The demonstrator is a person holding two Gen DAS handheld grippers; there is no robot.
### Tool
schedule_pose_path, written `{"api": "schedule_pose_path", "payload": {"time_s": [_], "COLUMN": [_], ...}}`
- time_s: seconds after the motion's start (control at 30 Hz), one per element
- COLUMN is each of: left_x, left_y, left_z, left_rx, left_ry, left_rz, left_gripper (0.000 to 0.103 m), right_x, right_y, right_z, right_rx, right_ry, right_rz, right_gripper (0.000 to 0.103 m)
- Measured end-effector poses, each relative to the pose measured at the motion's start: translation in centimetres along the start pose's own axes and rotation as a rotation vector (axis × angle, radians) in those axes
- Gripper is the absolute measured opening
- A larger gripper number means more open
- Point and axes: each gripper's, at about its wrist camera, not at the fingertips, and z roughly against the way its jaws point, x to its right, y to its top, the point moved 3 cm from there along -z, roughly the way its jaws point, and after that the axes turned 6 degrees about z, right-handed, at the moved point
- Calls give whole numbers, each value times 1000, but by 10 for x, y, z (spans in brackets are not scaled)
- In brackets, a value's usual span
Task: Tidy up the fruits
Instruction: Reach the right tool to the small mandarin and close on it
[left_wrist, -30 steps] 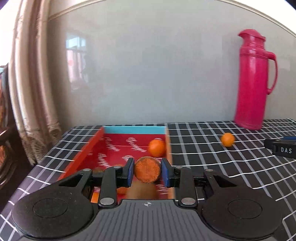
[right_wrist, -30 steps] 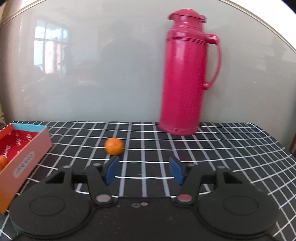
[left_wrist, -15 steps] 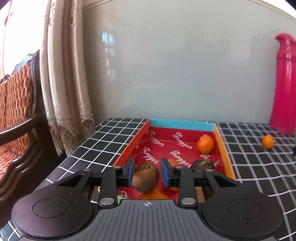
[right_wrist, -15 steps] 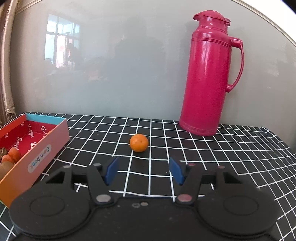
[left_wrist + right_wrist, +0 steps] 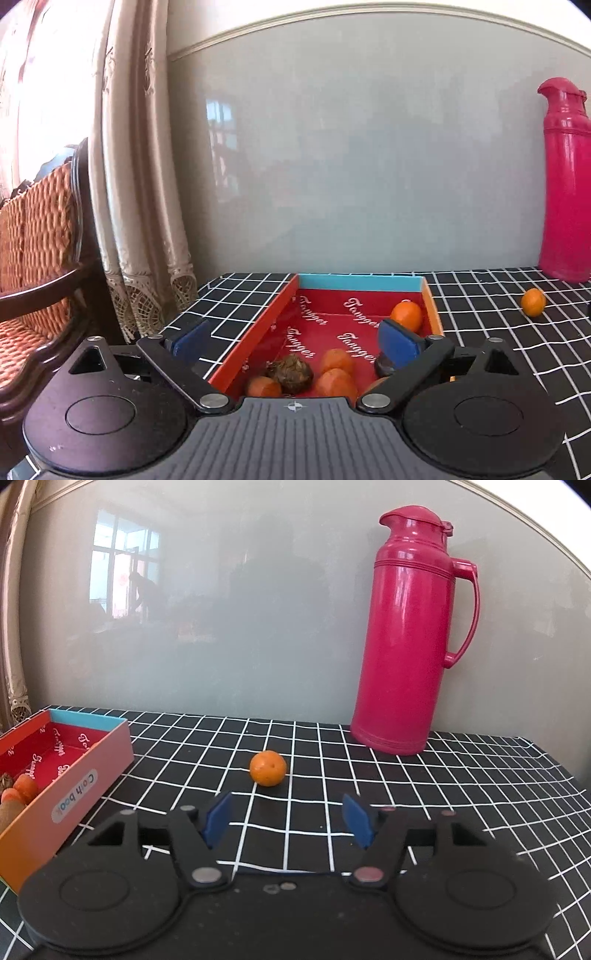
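A red-lined box (image 5: 317,283) with a blue far wall lies on the checked cloth; it also shows in the right wrist view (image 5: 92,775). Inside lie several orange fruits (image 5: 334,382), a brown fuzzy fruit (image 5: 293,373) and an orange (image 5: 406,315) at the far right corner. My left gripper (image 5: 291,341) is open and empty above the box's near end. One small orange (image 5: 267,768) lies alone on the cloth, also in the left wrist view (image 5: 533,301). My right gripper (image 5: 286,819) is open and empty, just short of it.
A tall pink thermos (image 5: 410,627) stands at the back against the grey wall, right of the lone orange. A curtain (image 5: 136,166) and a wicker chair (image 5: 33,266) stand off the table's left edge.
My left gripper has opened wide and the orange fruit it held now lies in the box. It swung left over the box. My right gripper has moved closer to the lone orange.
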Motion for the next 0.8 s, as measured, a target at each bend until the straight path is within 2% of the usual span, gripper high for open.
{"api": "schedule_pose_path", "payload": {"time_s": [0.17,0.53,0.8], "left_x": [1,-22,-33], "left_y": [0,-10,-9], "left_z": [2,-13,-15], "left_rx": [17,0,26], "left_ry": [6,83,112], "left_rz": [-8,27,36], "left_gripper": [103,103,103], "right_x": [-5,-14,-22], "right_y": [3,5,2], "right_z": [-4,-25,-53], "right_rx": [15,21,0], "right_ry": [12,26,35], "right_rz": [19,40,41], "right_gripper": [66,65,63]}}
